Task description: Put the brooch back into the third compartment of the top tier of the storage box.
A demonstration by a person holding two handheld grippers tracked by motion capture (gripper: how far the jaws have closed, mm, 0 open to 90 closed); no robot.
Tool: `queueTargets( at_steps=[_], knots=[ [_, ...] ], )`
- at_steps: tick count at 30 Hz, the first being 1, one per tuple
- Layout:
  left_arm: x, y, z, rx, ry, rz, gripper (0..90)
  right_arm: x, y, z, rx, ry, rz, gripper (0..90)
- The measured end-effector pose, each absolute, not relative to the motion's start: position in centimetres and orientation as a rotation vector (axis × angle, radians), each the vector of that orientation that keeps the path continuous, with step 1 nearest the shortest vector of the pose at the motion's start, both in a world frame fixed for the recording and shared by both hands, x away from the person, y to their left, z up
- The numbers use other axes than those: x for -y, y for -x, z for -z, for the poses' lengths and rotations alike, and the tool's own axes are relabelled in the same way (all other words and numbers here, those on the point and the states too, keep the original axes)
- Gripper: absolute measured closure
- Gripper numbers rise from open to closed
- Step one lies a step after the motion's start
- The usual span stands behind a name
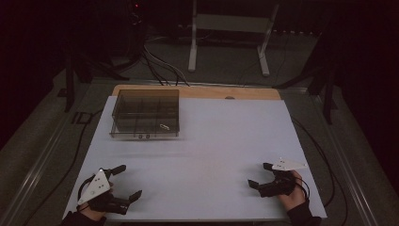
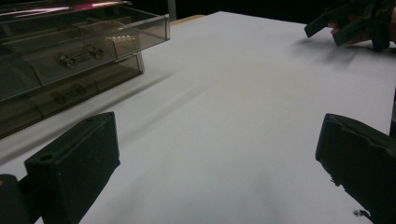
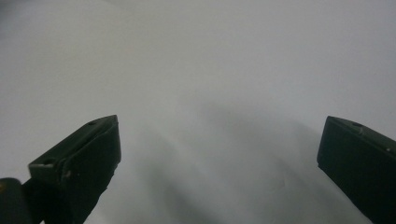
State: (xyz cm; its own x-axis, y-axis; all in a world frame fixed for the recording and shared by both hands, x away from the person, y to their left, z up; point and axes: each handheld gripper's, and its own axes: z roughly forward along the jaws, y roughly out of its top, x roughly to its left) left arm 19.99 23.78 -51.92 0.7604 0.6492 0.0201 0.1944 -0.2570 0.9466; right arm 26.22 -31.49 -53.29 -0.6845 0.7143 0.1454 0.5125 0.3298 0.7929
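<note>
Nothing started yet, by the look of it. Left gripper sits at approx 7 o'clock on the table, right gripper at approx 5 o'clock; both have jaws spread wide w/ nothing between them, both well apart from the box at approx 11 o'clock. Box is the only thing near enough to work on, so I'd judge everything is left to do: reach, grip a handle, pull or lift.

Materials: box is smoky see-through plastic, rectangular, hard-edged, split into compartments inside. One small pale item lies in a front-right compartment; too small to tell what. In the left gripper view the box shows stacked drawers w/ small metal-looking handles on the fronts, glossy walls catching light.

Table top is matte pale sheet, smooth, no marks; a wood edge shows along the far side. Jaws are blocky black, dull finish, flat inner faces. Each gripper carries a grey three-cornered plate on top.
</note>
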Motion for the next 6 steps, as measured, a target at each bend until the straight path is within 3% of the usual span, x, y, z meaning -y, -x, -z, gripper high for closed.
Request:
queueTargets(
  at_steps=[6],
  knots=[
    [-23.84,-19.95,51.9,-0.655,-1.812,-0.495,0.6,31.12,-26.24,53.27,-2.38,-1.098,-1.257,0.0]
  ],
)
